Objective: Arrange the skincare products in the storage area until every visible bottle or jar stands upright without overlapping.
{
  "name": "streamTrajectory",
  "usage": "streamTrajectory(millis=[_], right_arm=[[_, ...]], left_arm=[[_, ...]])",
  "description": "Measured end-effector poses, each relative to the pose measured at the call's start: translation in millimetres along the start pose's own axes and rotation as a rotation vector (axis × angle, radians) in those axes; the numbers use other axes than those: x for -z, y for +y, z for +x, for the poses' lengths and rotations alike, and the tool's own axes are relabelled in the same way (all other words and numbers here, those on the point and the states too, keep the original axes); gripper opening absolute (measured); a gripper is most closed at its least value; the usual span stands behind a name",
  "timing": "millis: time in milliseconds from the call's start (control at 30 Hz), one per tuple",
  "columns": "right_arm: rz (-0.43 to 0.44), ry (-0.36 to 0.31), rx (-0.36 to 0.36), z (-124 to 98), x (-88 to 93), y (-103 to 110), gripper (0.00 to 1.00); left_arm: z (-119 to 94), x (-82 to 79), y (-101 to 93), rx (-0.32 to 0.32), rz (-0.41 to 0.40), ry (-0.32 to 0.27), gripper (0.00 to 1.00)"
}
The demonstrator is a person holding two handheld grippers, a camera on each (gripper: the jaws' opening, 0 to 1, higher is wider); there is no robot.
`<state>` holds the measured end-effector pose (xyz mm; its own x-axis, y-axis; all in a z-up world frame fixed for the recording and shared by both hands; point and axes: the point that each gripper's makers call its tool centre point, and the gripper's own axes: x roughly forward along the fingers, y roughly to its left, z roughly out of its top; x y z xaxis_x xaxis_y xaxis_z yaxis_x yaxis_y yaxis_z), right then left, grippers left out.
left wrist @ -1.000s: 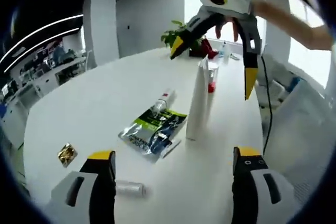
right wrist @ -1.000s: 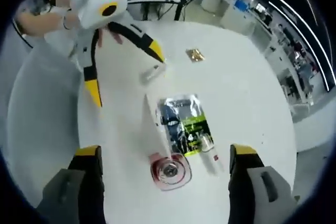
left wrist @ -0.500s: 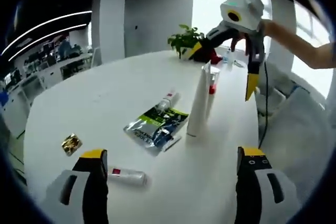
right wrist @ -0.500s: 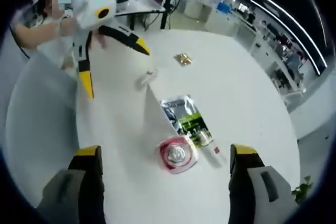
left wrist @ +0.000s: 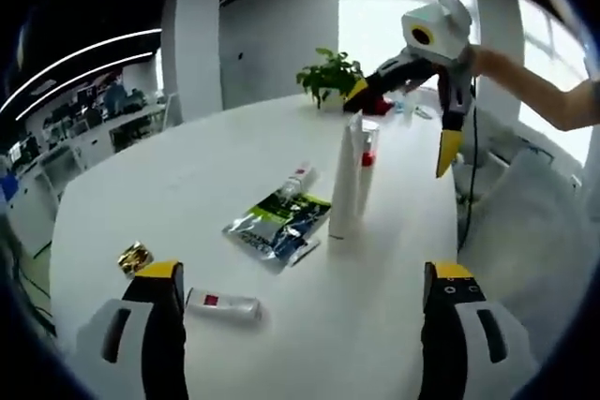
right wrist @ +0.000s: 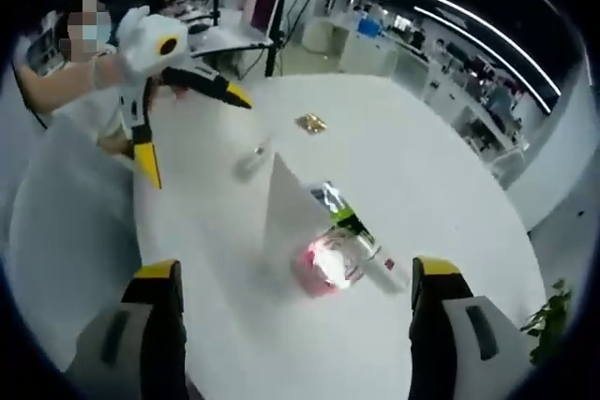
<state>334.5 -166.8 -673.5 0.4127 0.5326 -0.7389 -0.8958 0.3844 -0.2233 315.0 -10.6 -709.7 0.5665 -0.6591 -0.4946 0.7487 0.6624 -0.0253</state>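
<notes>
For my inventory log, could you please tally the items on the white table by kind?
Upright tubes or bottles: 2 (white tube, red-capped bottle)
Lying tubes: 2 (near tube, far tube)
Foil pouch: 1
Gold packet: 1
Total: 6

Glossy foil pouch (left wrist: 275, 223), smooth white table (left wrist: 187, 185)

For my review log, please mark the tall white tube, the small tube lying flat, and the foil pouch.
tall white tube (left wrist: 343, 185), left gripper view, middle of its upright body.
small tube lying flat (left wrist: 223, 304), left gripper view, middle of its body beside the red label.
foil pouch (left wrist: 274, 224), left gripper view, centre of its printed face.
</notes>
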Motion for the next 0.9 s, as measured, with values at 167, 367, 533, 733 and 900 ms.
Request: streamTrajectory(millis=[167,367,533,733,900], right_arm=[[0.027,-0.015,0.037,-3.7,5.1,4.6,1.0],[0.042,-0.041,0.064,-5.6,8.2,9.1,1.0],[0.085,-0.052,0.071,-3.8,11.5,11.3,1.0],[0.105,-0.027,0.066,3.6,22.1,19.7,1.0],[0.132,-0.031,0.073,4.3,26.7,19.8,1.0]], left_arm=[[-5.2,1.4,-1.0,0.007,-0.023,-0.02,0.99],[-7.1,4.8,-0.8,0.007,-0.052,-0.026,0.99],[-7.2,11.2,-0.5,-0.006,-0.01,0.005,0.99],[-9.6,13.8,-0.6,-0.012,-0.023,-0.007,0.99],[-9.1,10.7,-2.4,-0.01,-0.057,-0.026,0.99]])
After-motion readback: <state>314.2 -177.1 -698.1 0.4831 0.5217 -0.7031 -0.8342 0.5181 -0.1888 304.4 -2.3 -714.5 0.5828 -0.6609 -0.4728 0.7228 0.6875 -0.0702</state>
